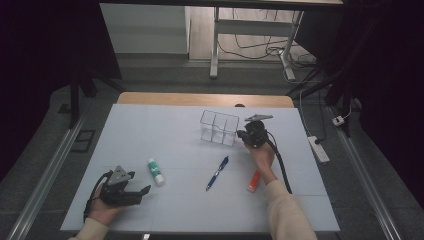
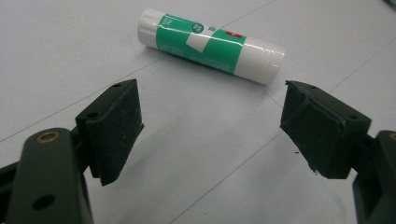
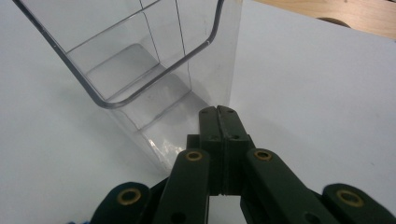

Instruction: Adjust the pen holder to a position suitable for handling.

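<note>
A white and green glue stick (image 2: 210,45) lies on the white table (image 1: 150,130), a short way beyond my left gripper (image 2: 212,100), whose jaws stand wide open with nothing between them. From above, that glue stick (image 1: 156,171) is just right of the left gripper (image 1: 140,183) near the front left. A clear plastic organizer (image 3: 140,70) with several compartments stands upright. My right gripper (image 3: 218,112) is shut and empty, its tips at the foot of the organizer's near corner. In the high view the right gripper (image 1: 244,135) is beside the organizer's (image 1: 219,127) right side.
A blue pen (image 1: 217,173) lies at the middle front of the table. An orange marker (image 1: 254,181) lies by the person's right wrist. The table's wooden far edge (image 1: 205,99) runs behind the organizer. A power strip (image 1: 318,148) lies on the floor to the right.
</note>
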A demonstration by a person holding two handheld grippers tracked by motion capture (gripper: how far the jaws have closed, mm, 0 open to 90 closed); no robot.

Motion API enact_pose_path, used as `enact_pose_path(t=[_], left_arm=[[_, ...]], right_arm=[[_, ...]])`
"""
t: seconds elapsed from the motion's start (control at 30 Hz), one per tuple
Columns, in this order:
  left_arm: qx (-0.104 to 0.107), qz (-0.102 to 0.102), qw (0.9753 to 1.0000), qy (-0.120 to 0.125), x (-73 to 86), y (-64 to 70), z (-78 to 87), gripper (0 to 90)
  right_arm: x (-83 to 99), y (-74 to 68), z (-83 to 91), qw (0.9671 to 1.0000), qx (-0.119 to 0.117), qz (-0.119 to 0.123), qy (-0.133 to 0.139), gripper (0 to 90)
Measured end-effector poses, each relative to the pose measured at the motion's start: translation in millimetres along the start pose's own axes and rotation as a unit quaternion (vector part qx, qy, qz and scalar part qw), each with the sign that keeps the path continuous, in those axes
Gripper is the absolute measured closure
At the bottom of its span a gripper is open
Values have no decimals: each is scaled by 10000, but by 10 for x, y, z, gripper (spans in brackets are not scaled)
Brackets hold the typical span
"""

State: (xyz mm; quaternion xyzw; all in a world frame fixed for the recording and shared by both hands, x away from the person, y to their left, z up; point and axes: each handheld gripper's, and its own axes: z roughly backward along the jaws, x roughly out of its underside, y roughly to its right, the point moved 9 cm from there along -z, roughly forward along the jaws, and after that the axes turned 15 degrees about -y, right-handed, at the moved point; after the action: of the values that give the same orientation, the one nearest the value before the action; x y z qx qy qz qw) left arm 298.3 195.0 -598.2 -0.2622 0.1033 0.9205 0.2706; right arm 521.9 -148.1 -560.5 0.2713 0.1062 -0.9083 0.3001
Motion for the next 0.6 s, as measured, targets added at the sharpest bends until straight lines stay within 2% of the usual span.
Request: enact_pose_path(t=[0.6], left_arm=[[-3, -13, 10000, -19, 4, -5, -5, 205]], right_arm=[[-246, -114, -160, 9999, -2, 104, -47, 893]])
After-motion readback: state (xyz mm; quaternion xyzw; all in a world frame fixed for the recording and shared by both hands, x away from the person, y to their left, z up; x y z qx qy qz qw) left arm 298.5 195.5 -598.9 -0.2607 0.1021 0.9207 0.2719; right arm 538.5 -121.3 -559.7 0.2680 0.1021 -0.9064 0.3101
